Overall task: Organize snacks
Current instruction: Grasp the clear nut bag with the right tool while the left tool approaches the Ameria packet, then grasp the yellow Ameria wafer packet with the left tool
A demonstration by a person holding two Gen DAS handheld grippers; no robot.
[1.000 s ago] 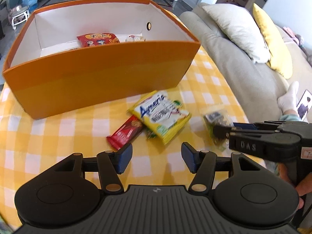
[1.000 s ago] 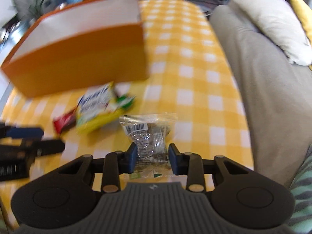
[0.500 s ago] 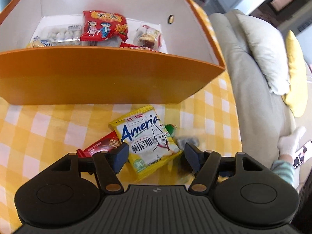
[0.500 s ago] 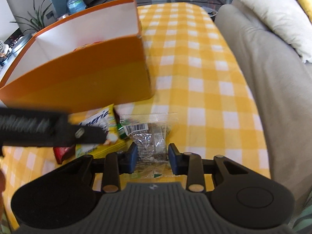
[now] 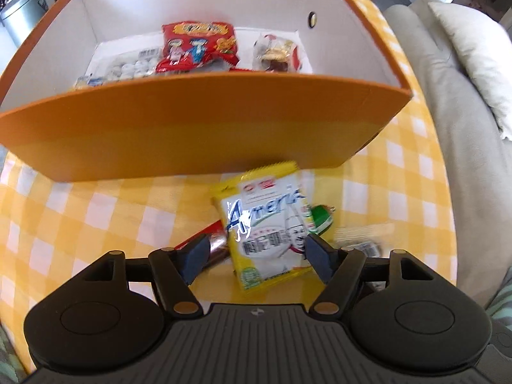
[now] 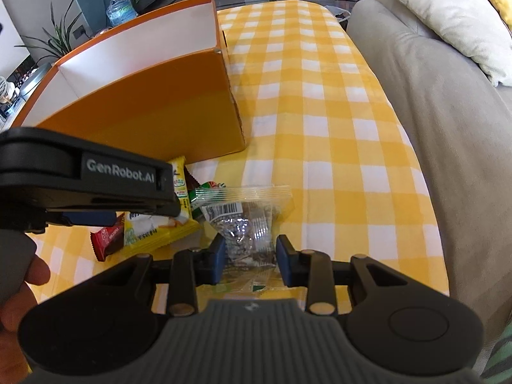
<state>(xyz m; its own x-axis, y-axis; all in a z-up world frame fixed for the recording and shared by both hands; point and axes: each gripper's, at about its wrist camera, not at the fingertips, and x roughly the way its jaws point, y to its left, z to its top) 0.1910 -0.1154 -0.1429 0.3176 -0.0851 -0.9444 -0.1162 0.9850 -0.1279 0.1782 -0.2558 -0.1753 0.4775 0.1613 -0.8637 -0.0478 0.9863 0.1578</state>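
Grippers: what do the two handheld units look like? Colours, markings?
Both match: the left gripper and right gripper have black linkage arms with brass-coloured pivot pins, dark blue pads on the fingers, round black housings and a ribbed grey centre plate. The left unit's side reads "GenRobot.AI" in grey lettering.

orange box [image 5: 204, 134]: 1 | snack packs inside it [image 5: 198, 44]: at least 3 | snack packs on worktop [image 5: 268, 224]: 4 | hand-held grippers [image 5: 252, 256]: 2 | cushions [image 6: 448, 22]: 2
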